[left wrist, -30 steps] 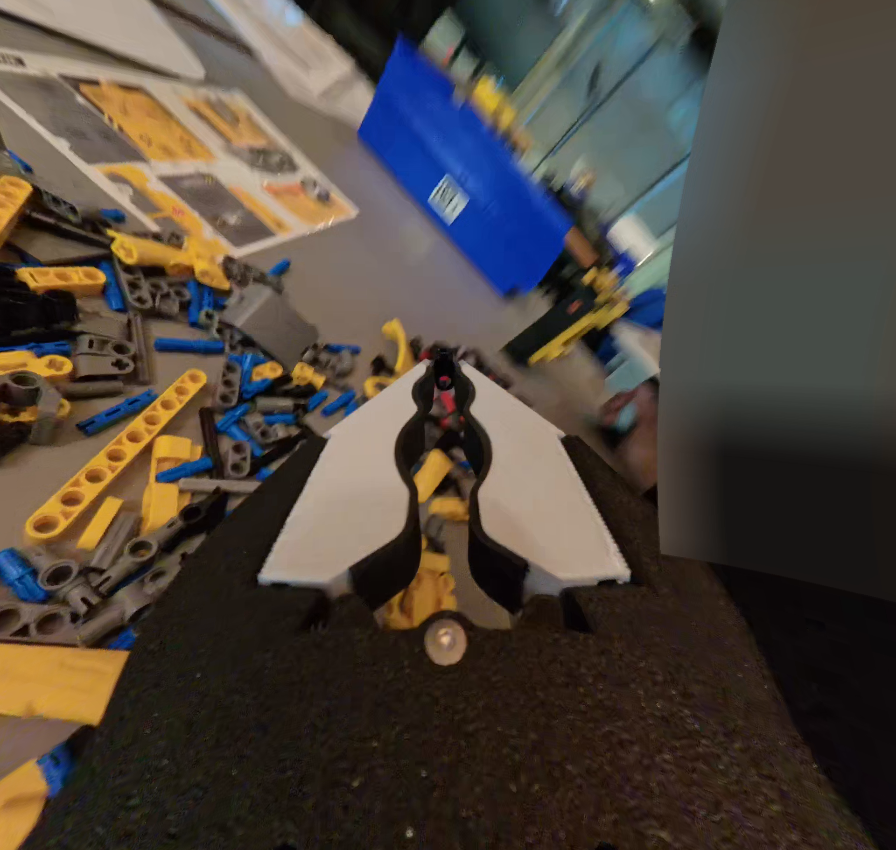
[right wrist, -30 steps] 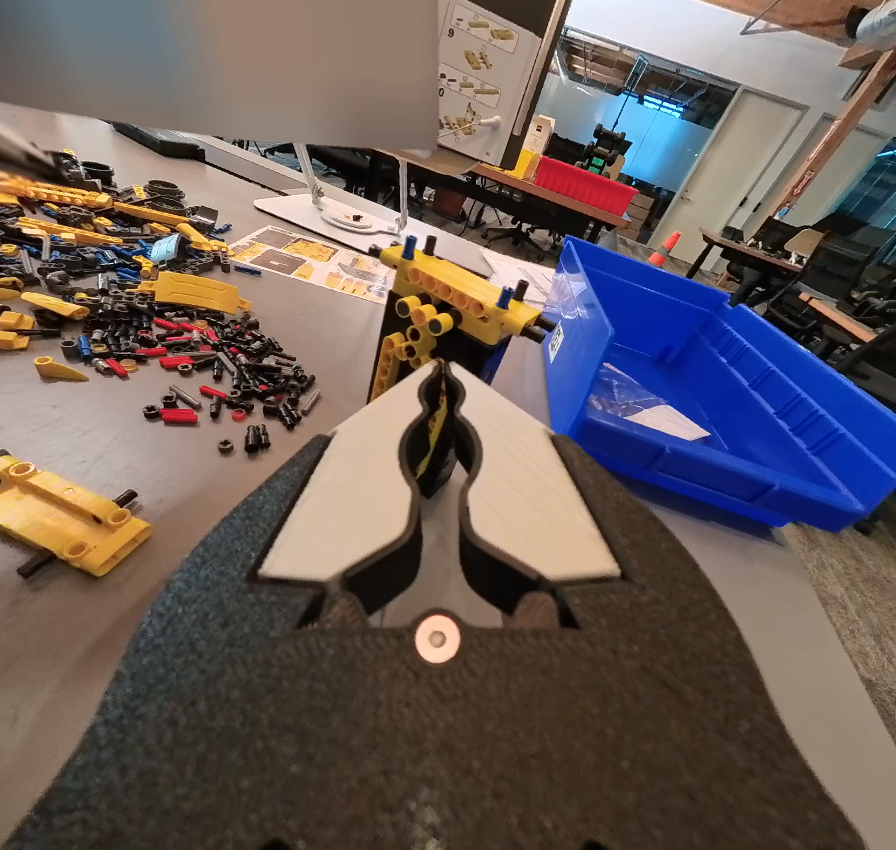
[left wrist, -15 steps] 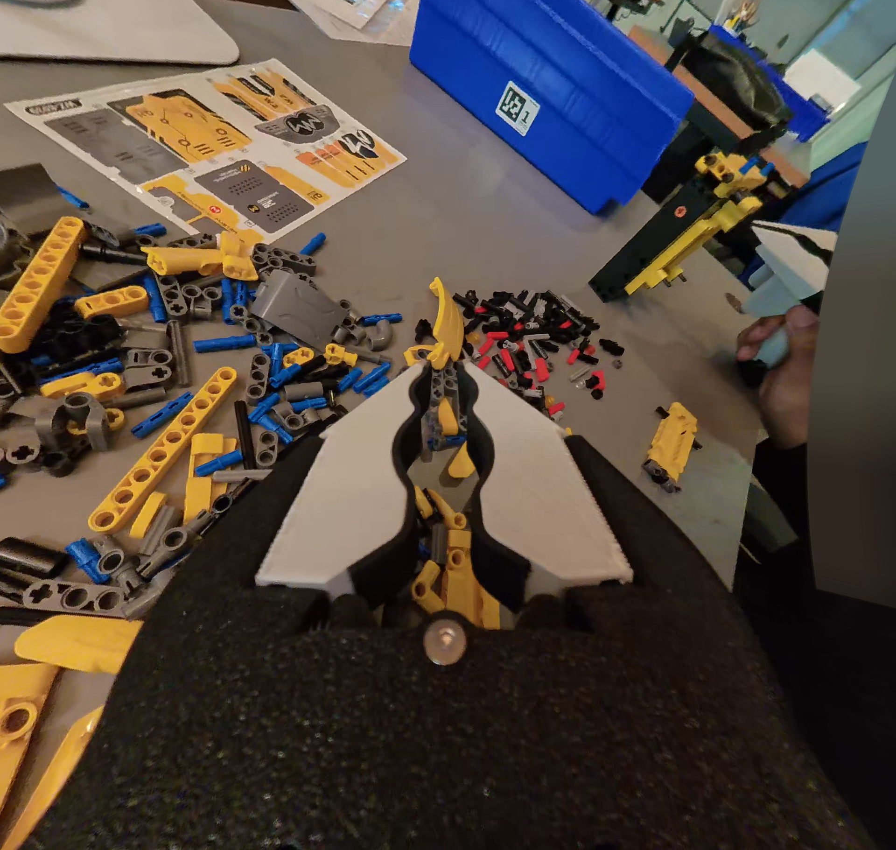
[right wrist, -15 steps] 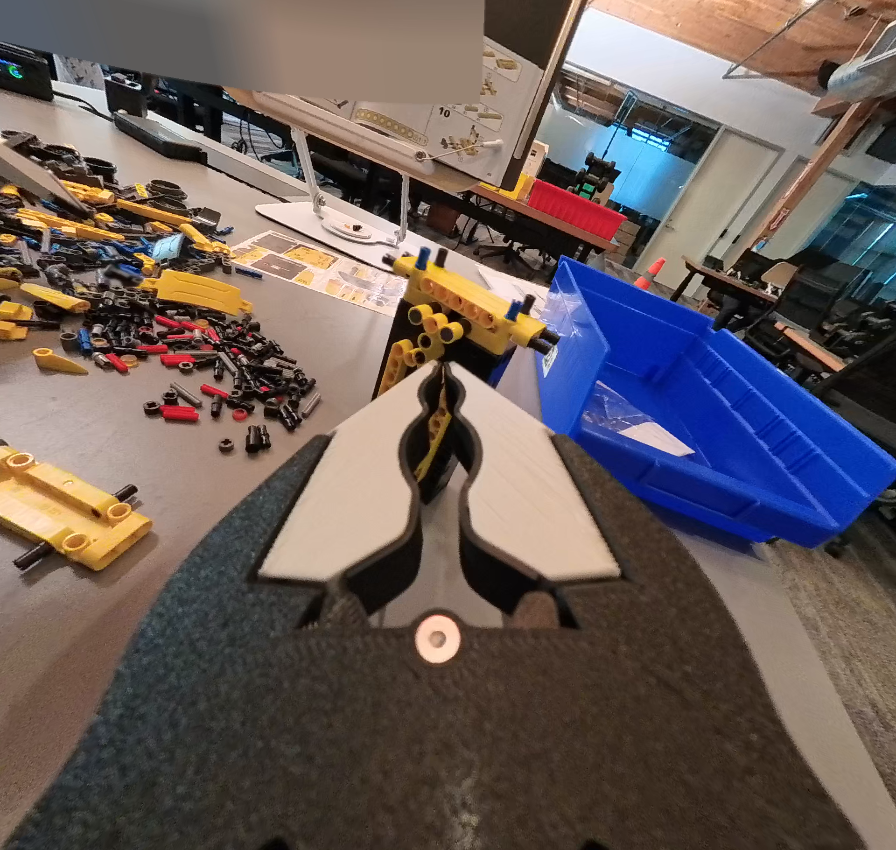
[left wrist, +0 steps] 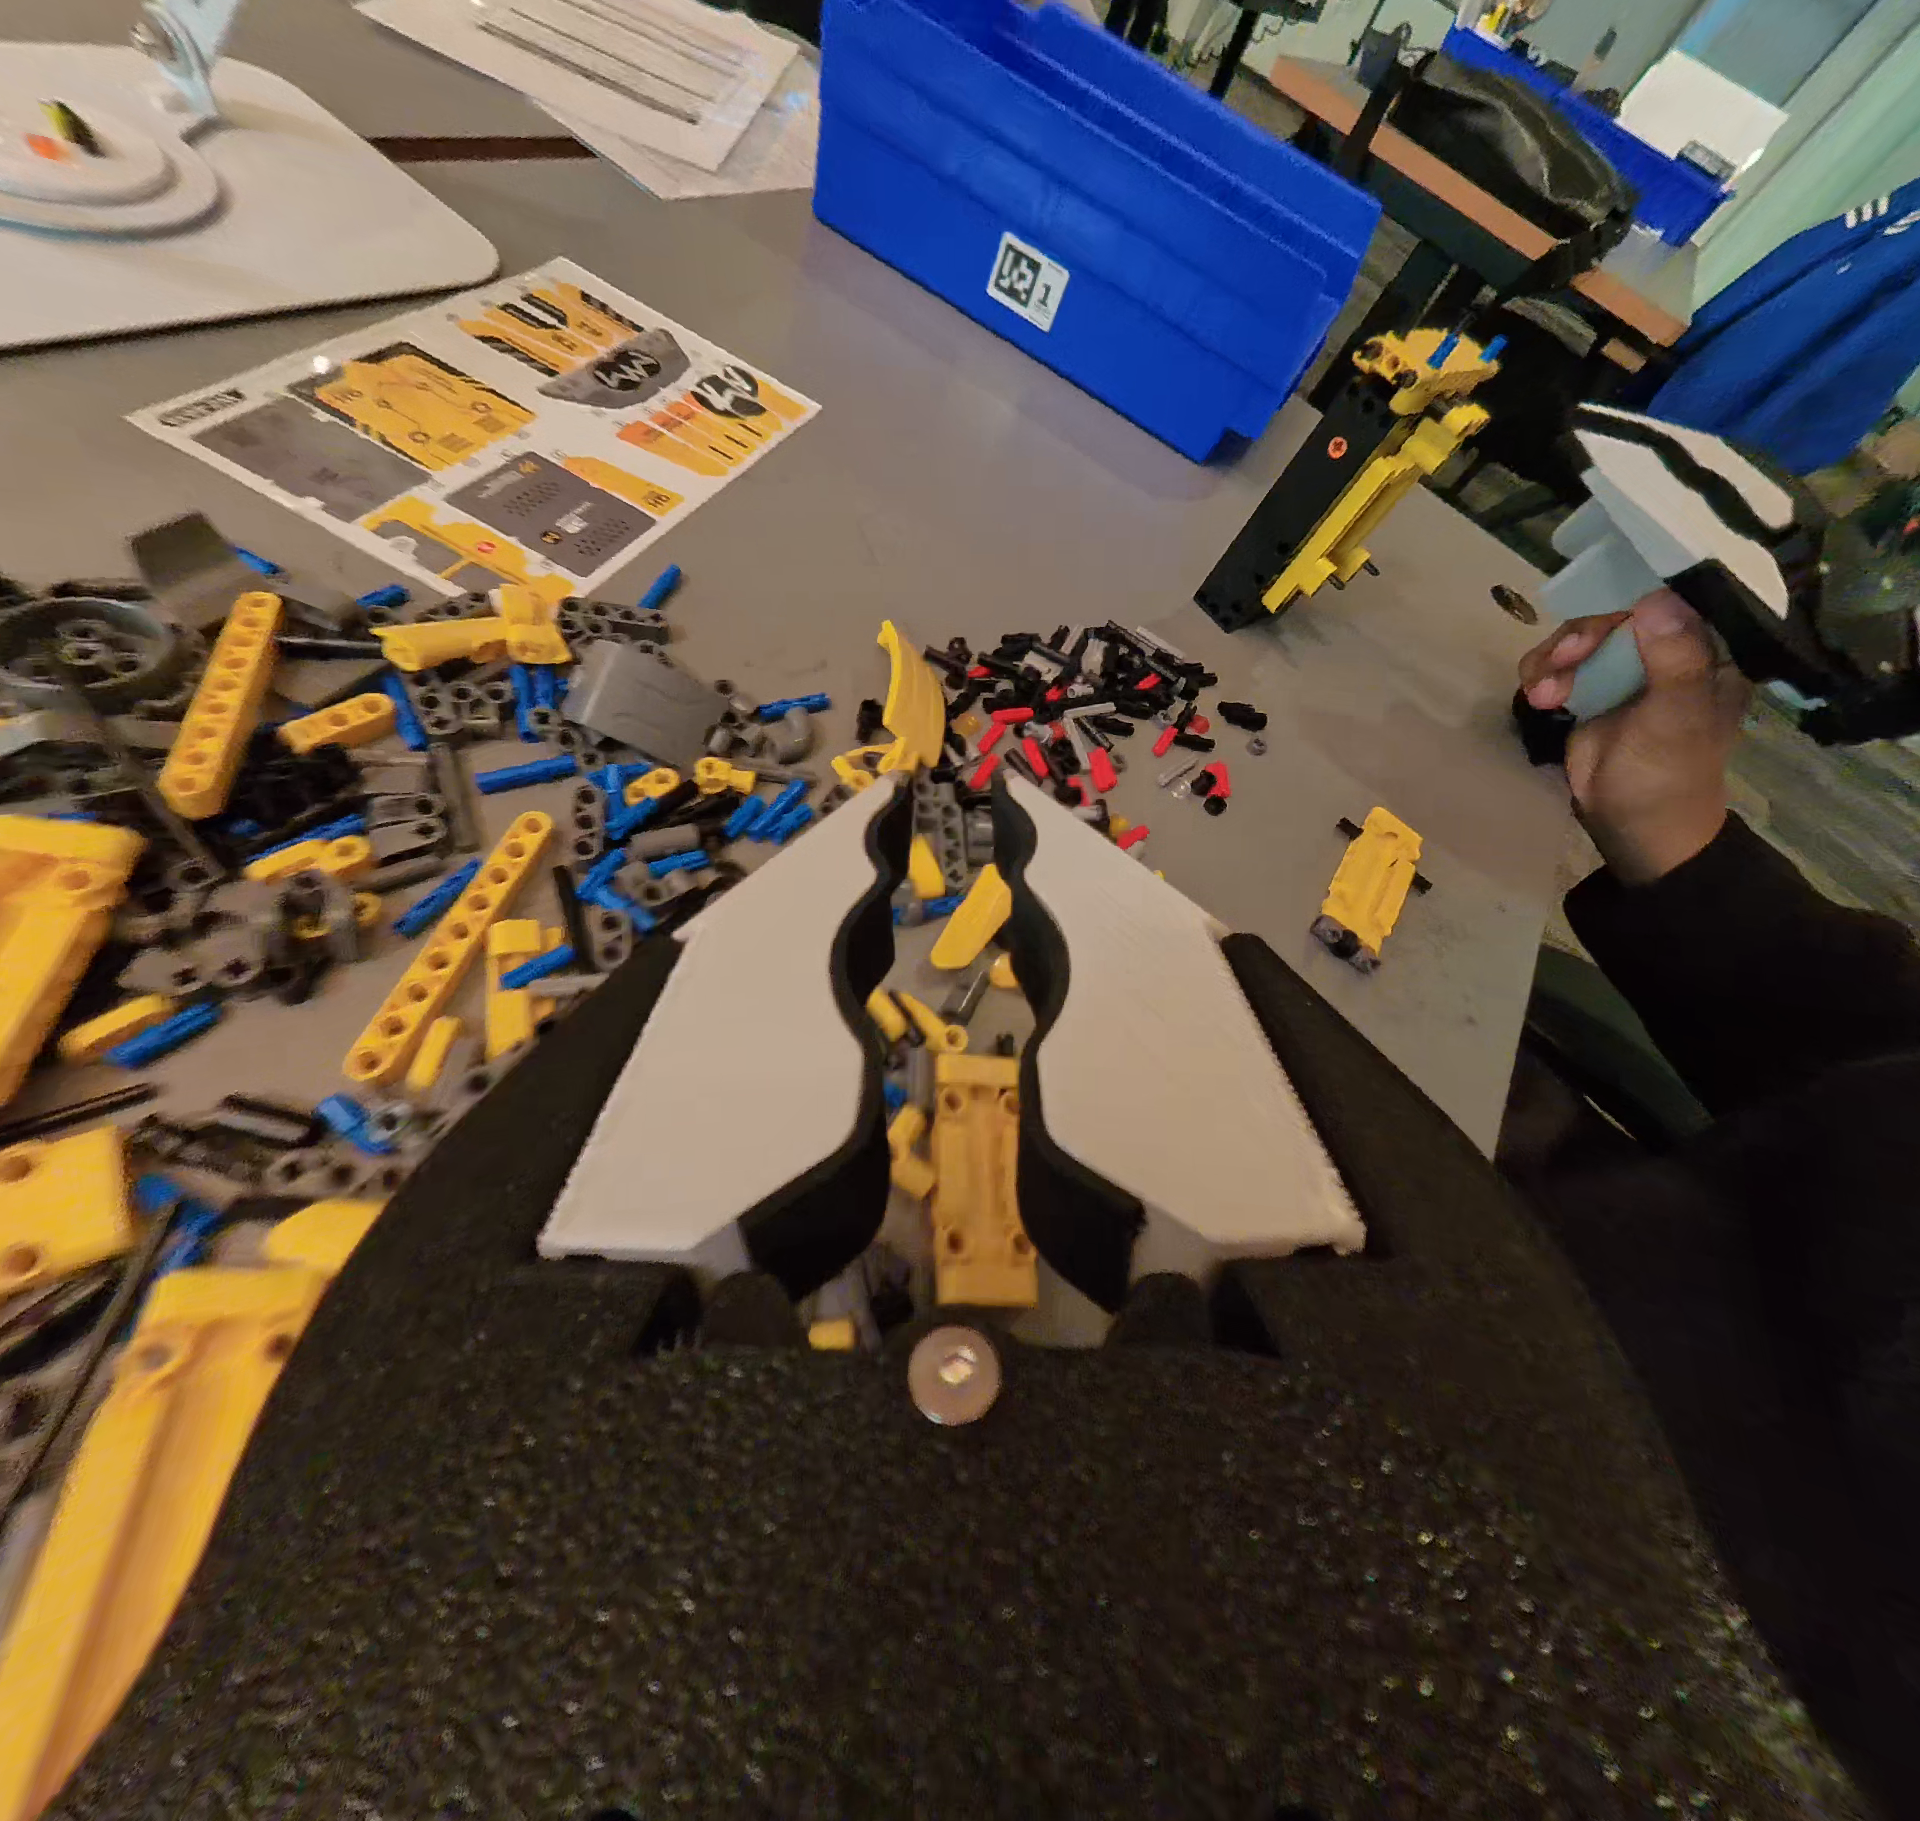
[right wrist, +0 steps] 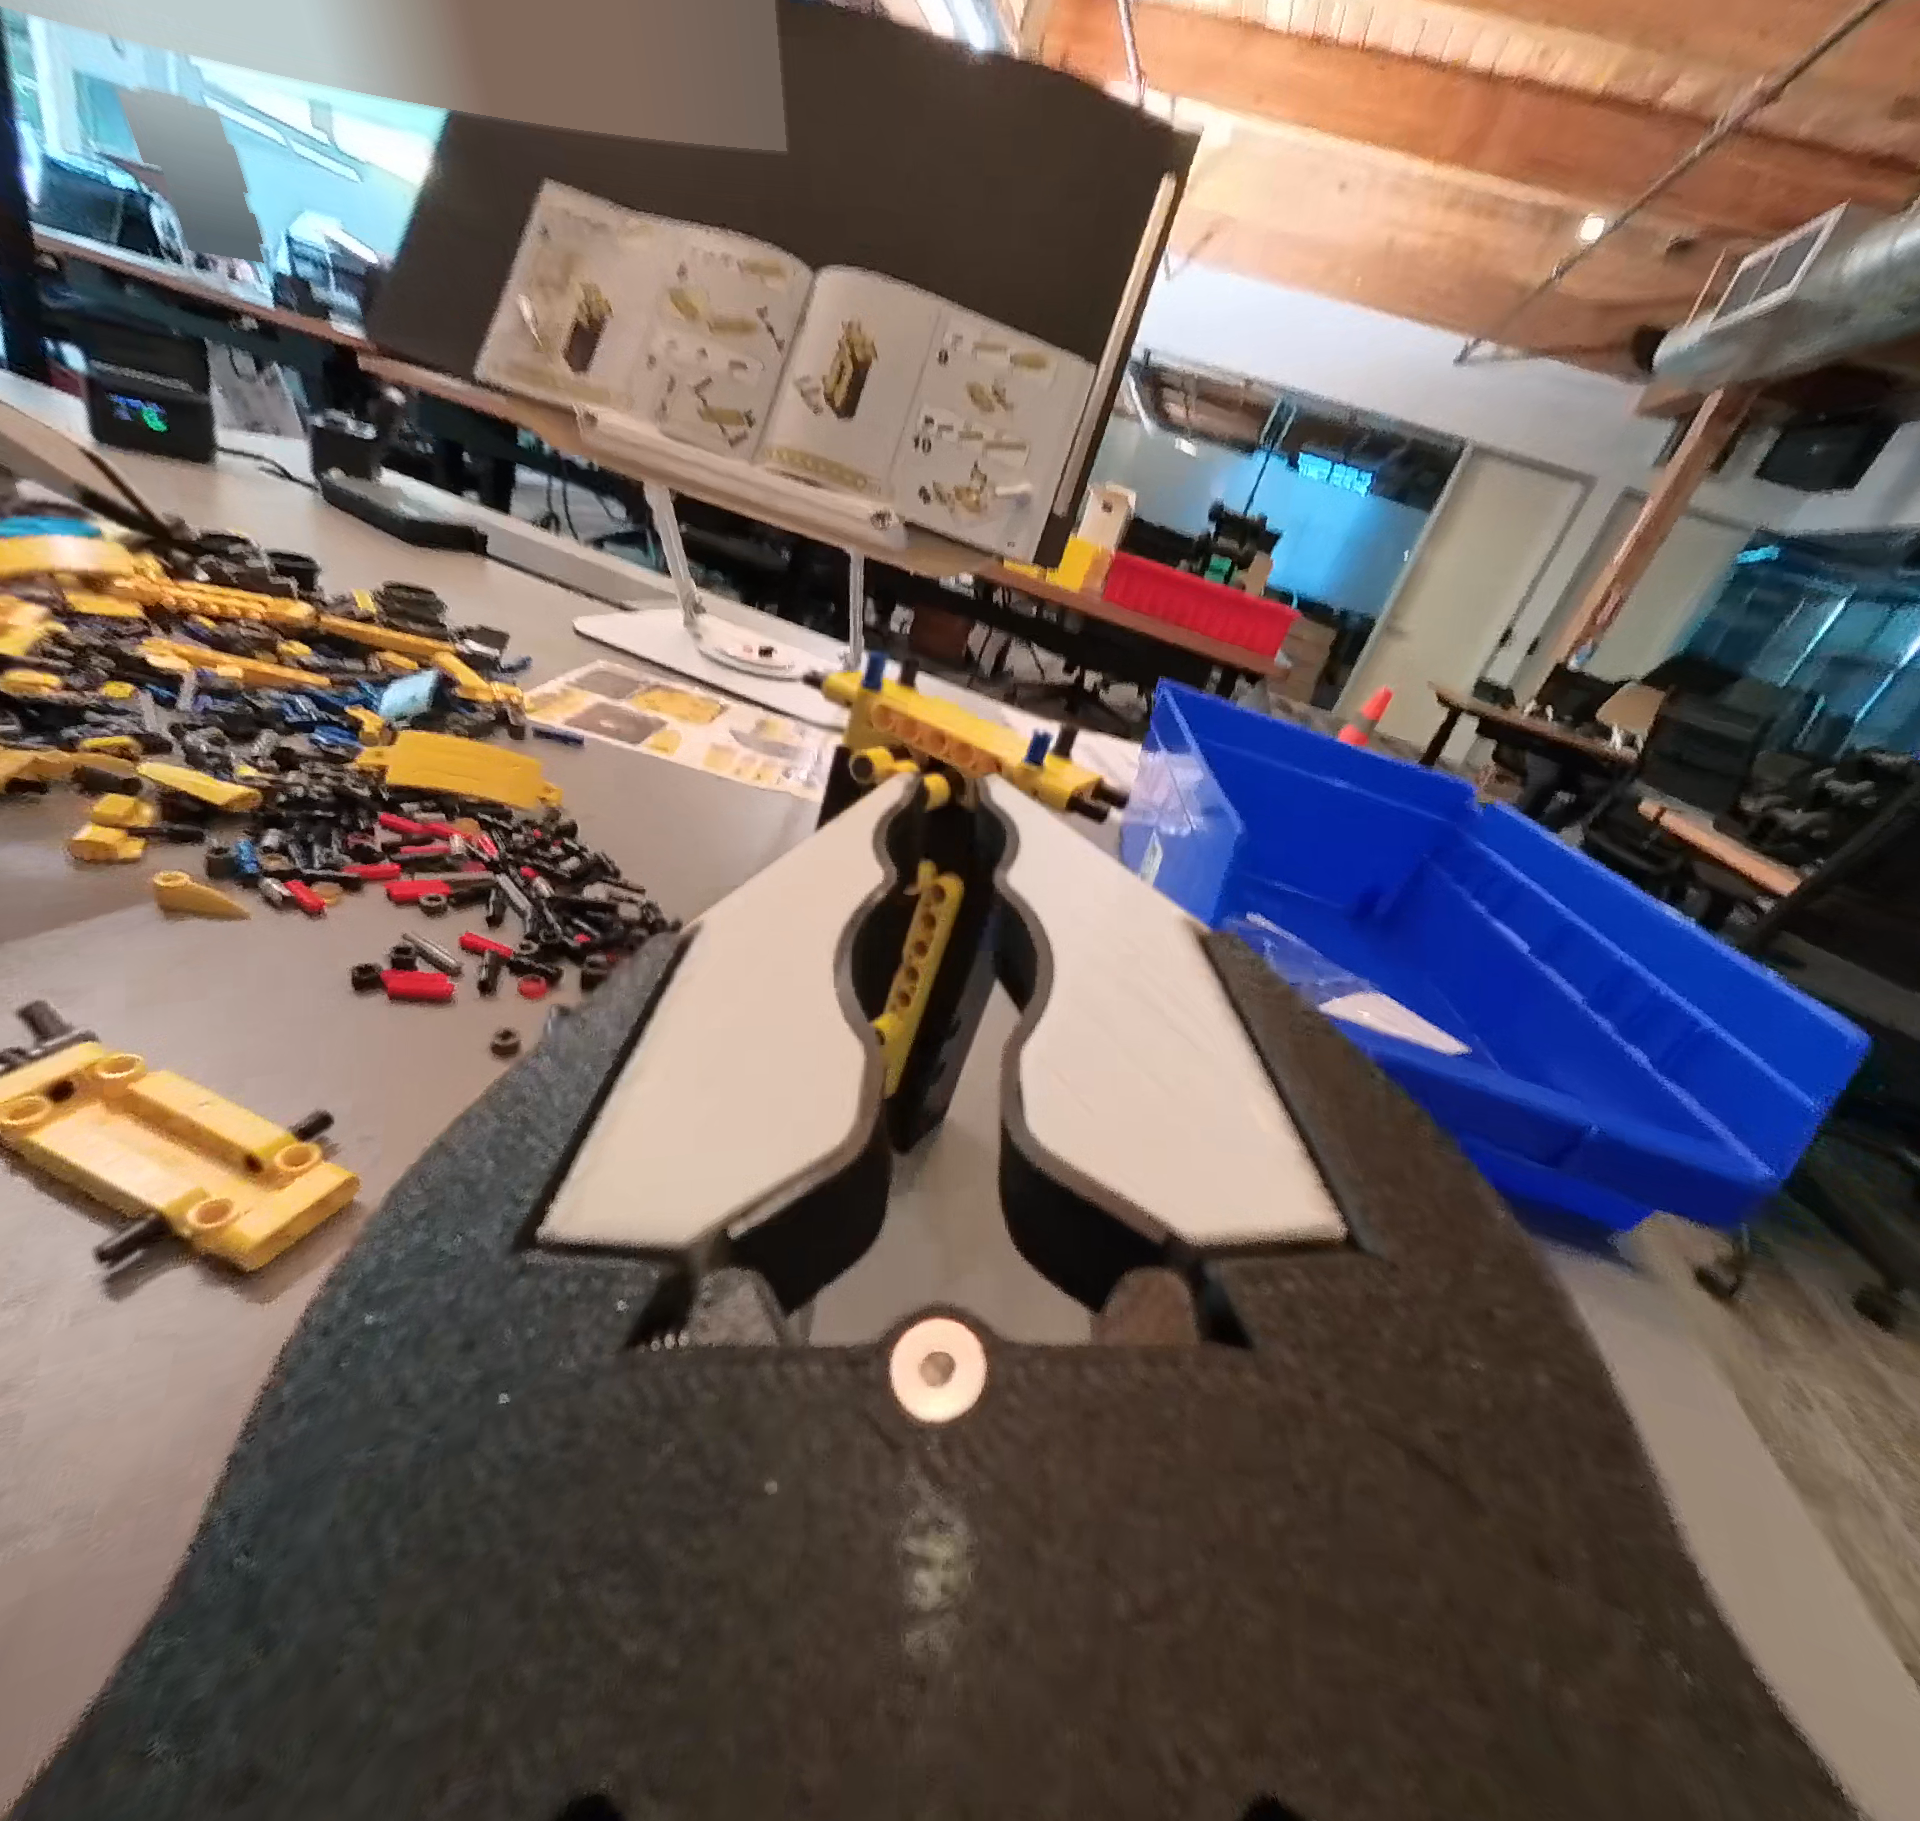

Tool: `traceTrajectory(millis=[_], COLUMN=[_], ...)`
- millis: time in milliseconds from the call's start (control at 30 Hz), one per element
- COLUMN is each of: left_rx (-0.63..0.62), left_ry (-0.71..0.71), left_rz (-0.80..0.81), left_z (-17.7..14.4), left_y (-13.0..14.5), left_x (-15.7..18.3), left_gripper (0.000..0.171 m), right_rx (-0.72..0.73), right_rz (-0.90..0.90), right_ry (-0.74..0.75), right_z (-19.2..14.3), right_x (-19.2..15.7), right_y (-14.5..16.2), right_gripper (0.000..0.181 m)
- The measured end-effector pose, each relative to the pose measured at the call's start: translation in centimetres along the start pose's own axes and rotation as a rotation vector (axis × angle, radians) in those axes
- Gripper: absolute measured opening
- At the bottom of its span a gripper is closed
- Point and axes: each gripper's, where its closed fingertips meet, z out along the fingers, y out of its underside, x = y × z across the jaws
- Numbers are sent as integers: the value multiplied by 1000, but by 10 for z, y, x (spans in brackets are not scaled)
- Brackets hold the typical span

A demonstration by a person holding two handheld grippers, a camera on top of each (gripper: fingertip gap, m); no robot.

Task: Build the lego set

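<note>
Jaws of the right gripper (right wrist: 940,805) are nearly closed, and a black-and-yellow brick assembly (right wrist: 925,950) is seen between them; whether it is actually clamped cannot be told. The assembly stands upright on the counter (right wrist: 208,1002), a black column with a yellow holed beam along its side and a yellow cross beam with blue pins on top. In the left wrist view the same assembly (left wrist: 1340,493) stands tilted at the counter's far edge, with the right gripper (left wrist: 1683,514) just beside it, held by a hand (left wrist: 1631,722). Jaws of the left gripper (left wrist: 951,805) are parted slightly and nothing is held; they hang over a pile of loose yellow, grey and blue bricks (left wrist: 436,836). A heap of small black and red pins (left wrist: 1081,701) lies just ahead. A blue bin (right wrist: 1507,950) sits beside the assembly, with clear plastic bags (right wrist: 1340,982) inside. A sticker sheet (left wrist: 478,431) lies flat beyond the bricks, and an open instruction booklet (right wrist: 790,379) is propped on a stand.
</note>
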Motion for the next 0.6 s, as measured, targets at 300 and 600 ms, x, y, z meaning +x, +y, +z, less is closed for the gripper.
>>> traceTrajectory(millis=[300,600], left_rx=[76,-25], left_ry=[-109,-209], left_rz=[-42,190], left_z=[-83,-108], left_y=[23,54], left_x=[-34,-64], left_gripper=[14,17], right_rx=[180,-198], right_rz=[62,32], right_ry=[-235,-693], right_z=[32,116], right_x=[-116,-259], right_y=[-81,-51], right_gripper=[9,38])
